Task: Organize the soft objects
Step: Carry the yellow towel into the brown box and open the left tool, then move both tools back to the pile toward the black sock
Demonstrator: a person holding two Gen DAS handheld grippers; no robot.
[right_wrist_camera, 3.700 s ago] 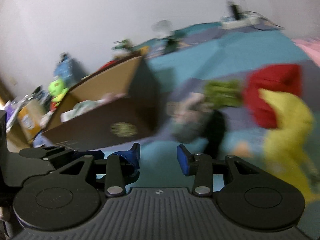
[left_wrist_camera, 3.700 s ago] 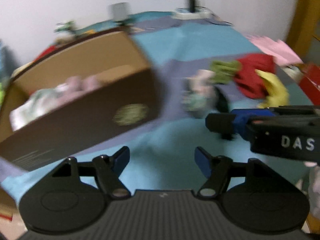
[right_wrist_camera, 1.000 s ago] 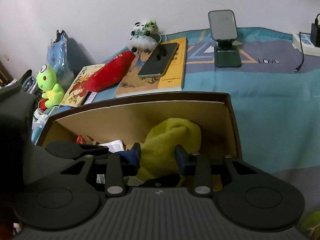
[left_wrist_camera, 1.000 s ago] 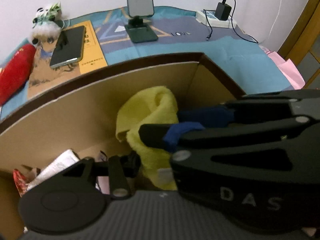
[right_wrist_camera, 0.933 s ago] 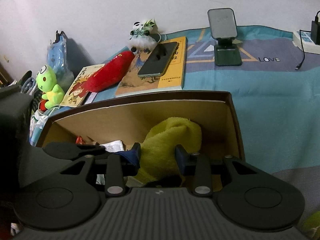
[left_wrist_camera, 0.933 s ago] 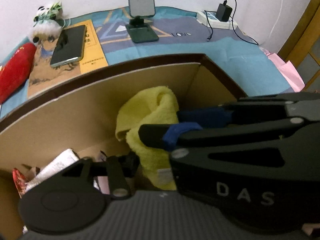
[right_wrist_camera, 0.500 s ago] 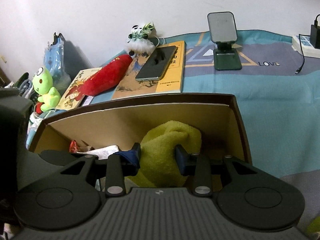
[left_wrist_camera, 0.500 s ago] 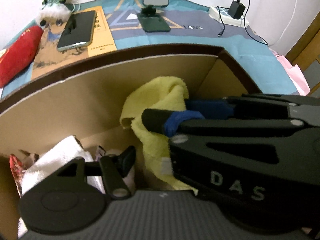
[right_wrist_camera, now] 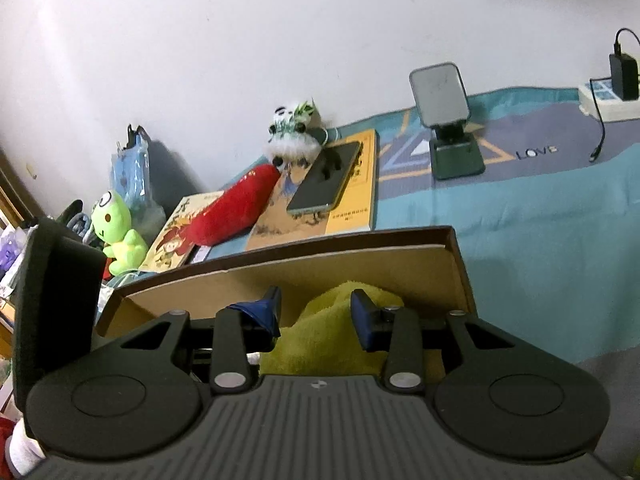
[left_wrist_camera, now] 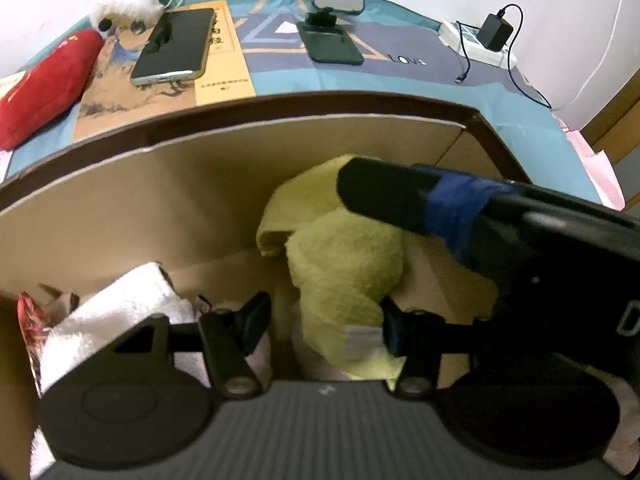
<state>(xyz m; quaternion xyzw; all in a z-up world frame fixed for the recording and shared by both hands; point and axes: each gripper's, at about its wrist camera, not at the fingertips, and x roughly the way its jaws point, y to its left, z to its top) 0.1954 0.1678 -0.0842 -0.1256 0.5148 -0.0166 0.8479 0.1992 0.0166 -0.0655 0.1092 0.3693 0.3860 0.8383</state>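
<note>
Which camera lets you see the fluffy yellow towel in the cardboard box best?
The left wrist view. There the fluffy yellow towel shows almost whole, draped inside the brown cardboard box. In the right wrist view only its top bulge peeks up between the right gripper fingers.

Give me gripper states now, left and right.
Left gripper: open, empty, over the cardboard box.
Right gripper: open around the yellow towel, not clamped.

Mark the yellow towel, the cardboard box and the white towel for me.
yellow towel (left_wrist_camera: 344,256), left wrist view, its bunched middle.
cardboard box (left_wrist_camera: 160,200), left wrist view, inner back wall.
white towel (left_wrist_camera: 120,312), left wrist view, its rolled top.
</note>
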